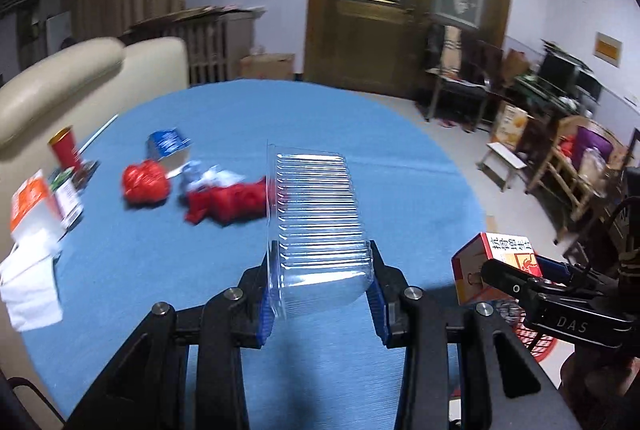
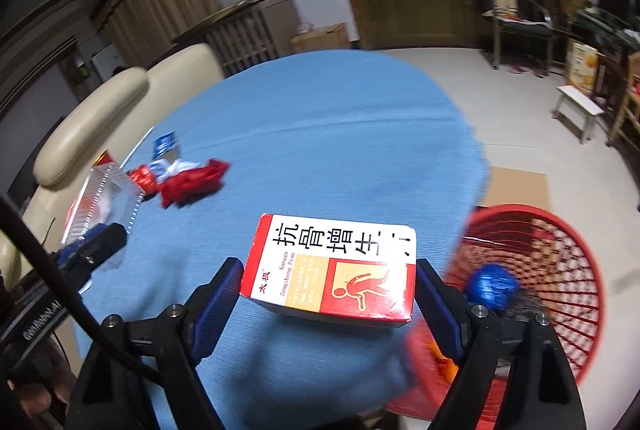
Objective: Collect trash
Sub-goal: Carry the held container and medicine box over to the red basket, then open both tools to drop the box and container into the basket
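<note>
Just off the right edge of the blue-clothed round surface (image 2: 328, 134) sits one red mesh plastic basket (image 2: 560, 270), nearest the right gripper (image 2: 328, 294), which clamps one red-and-white cardboard medicine box (image 2: 332, 266) lying crosswise. The left gripper (image 1: 320, 290), farther off, pinches one clear ribbed plastic tray (image 1: 316, 214) pointing forward. Two red crumpled wrappers (image 1: 144, 182) and other litter lie on the cloth.

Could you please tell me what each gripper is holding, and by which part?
The left gripper clamps the clear plastic tray by its near end; the right gripper holds the medicine box by its short ends.
</note>
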The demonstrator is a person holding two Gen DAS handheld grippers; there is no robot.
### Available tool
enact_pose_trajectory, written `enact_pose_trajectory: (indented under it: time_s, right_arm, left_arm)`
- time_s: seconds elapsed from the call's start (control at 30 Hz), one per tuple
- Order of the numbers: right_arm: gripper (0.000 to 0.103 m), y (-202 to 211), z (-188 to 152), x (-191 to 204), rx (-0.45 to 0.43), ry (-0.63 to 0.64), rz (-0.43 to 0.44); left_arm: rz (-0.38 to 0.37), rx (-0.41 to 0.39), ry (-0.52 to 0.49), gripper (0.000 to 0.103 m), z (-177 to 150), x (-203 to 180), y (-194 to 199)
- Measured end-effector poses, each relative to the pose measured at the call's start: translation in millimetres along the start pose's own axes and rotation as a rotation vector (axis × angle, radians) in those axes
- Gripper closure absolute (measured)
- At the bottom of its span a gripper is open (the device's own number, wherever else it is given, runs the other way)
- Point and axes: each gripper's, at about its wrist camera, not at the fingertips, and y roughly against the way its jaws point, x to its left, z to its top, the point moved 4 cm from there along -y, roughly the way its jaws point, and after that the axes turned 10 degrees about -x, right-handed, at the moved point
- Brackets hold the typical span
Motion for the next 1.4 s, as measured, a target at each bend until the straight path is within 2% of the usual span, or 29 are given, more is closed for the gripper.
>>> enact_pose_trajectory:
  time_s: [0.33,0.5,0.7,0.9,1.23,1.3,1.4]
  right_arm:
    - [0.017,54,20,-84,-0.085,-0.029,-0.137]
    - [0.017,72,32,-115,-0.116,-0.040,-0.169]
    - [0.017,79,31,-142,-0.109,-0.047,-0.198]
    - [0.015,80,22,-162,-0.085,-0.064,-0.220]
    - [0.013,59,-8,-195,0.034,-0.165,-0.237]
    - [0.007,60,-9,-199,0.035,-0.176,-0.245]
    - [0.006,67,-4,-206,0.017,-0.195,-0.254]
  left_arm:
    - [-0.196,-0.039,-0.084,0.062,20,-90,7]
    - [-0.264,-0.033,-0.119,0.062,20,-127,8]
    - [-0.337,-0.015,-0.163,0.062,17,-164,4]
    - [-0.368,0.017,-0.182,0.062,11,-183,-2]
    - [-0.378,0.078,-0.193,0.062,-1,-192,-19]
    - [-0.380,0.093,-0.196,0.062,-4,-195,-24]
    - [-0.382,0.110,-0.201,0.062,-9,-198,-29]
